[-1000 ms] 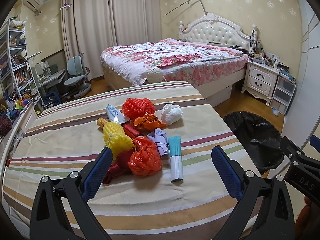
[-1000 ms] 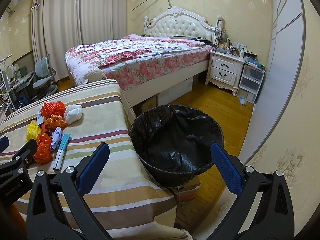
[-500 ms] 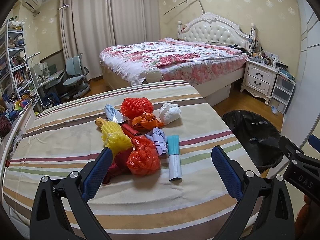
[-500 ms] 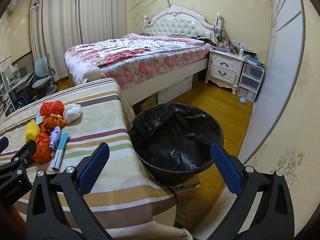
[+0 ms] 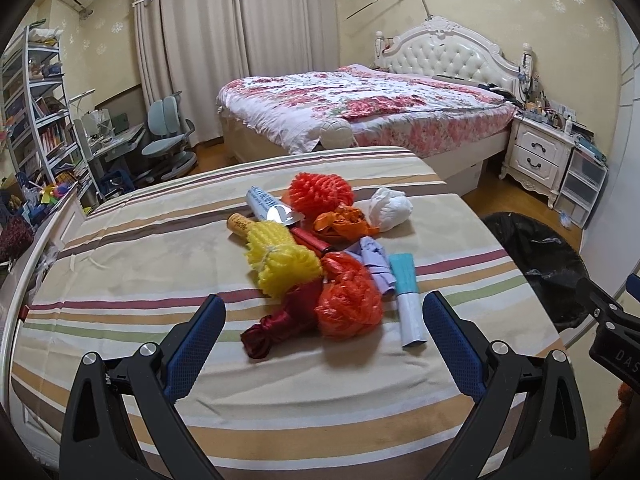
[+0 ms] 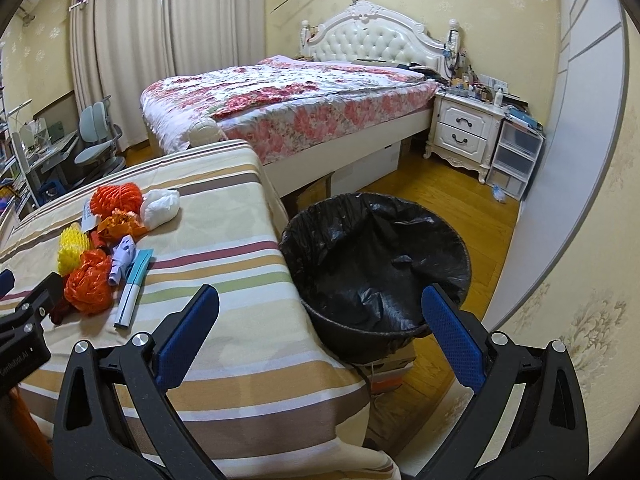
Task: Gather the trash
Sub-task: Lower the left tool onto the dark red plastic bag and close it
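A pile of trash lies on the striped table [image 5: 132, 276]: an orange plastic bag [image 5: 349, 308], yellow foam net [image 5: 280, 258], dark red ribbon [image 5: 272, 330], teal-and-white tube [image 5: 408, 300], lilac paper [image 5: 374, 260], white crumpled wad [image 5: 390, 210] and red-orange net ball [image 5: 320, 192]. My left gripper [image 5: 322, 344] is open and empty, just short of the pile's near edge. My right gripper [image 6: 318, 340] is open and empty, over the table's right edge beside the black-lined trash bin [image 6: 376, 268]. The pile also shows in the right wrist view [image 6: 90, 276].
A floral bed [image 5: 360, 108] stands behind the table. A white nightstand [image 6: 466, 132] and clear drawers [image 6: 516, 156] stand at the right wall. A desk, chair [image 5: 164, 136] and bookshelf [image 5: 36, 100] are on the left. The bin sits on a box on the wooden floor.
Both views have shifted only slightly. The trash pile sits a little nearer to my left gripper. Both grippers stay open and nothing on the table has moved.
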The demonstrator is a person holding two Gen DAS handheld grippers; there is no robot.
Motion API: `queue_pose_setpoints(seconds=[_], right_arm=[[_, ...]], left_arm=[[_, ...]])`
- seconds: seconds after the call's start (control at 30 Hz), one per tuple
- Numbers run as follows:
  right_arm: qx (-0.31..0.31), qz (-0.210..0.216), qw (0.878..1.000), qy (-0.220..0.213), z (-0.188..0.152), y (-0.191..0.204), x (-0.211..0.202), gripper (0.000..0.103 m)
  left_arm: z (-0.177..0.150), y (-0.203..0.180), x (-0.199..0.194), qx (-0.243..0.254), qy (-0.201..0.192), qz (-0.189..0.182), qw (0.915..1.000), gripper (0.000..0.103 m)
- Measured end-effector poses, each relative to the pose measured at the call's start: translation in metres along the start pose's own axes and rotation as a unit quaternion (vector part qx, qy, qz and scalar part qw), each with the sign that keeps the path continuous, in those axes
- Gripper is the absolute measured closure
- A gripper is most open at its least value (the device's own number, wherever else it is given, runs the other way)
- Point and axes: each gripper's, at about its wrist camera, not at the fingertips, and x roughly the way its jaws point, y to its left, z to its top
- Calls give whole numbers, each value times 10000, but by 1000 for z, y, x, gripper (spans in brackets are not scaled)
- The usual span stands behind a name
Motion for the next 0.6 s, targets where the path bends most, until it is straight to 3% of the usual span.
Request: queue_pose_setpoints(seconds=[0.07, 0.13, 0.2, 0.6], right_arm=[[-18, 31, 10000, 19, 1, 1, -1, 5], [-66, 120, 9999, 65, 0, 8, -1, 17], [-93, 196, 9997, 145, 4, 8, 3, 21], [-184, 408, 9982, 411, 1, 19, 22, 22]], left_arm=[[-3, 14, 2, -88, 61, 90, 9999, 7], [-6, 25, 6, -141, 109, 189, 9997, 7], [-8, 37, 9, -216, 205, 234, 9993, 7], [-11, 58, 18, -149, 414, 237, 9987, 9]])
